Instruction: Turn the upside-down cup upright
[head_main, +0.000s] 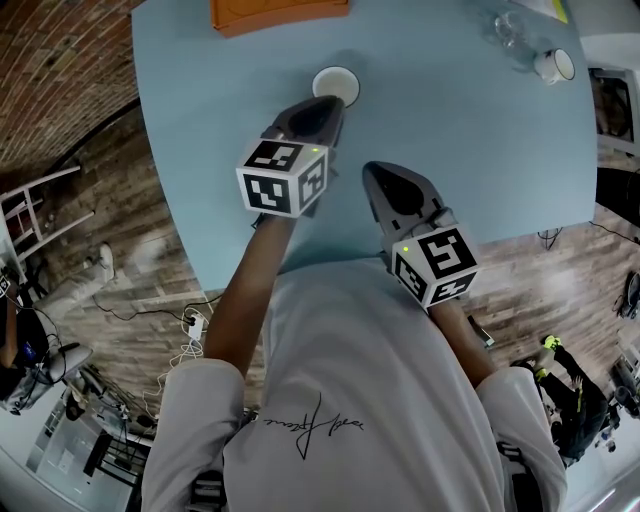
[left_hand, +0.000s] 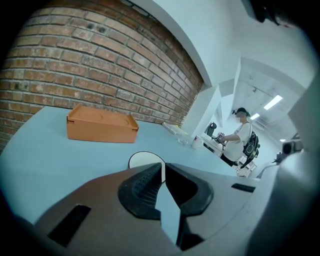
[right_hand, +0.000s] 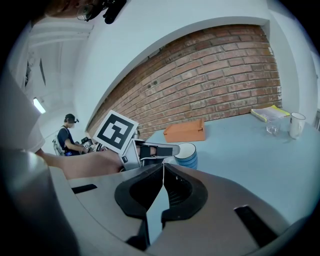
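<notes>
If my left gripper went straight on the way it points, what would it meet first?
Most likely the upside-down cup, sitting just past the left gripper's closed tips and nearly dead ahead; the exact gap is hard to judge.

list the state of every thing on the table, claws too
cup, upside down, base up
left claw, shut, empty, tips near the cup
right claw, shut, empty
mug, upright
glass, upright
</notes>
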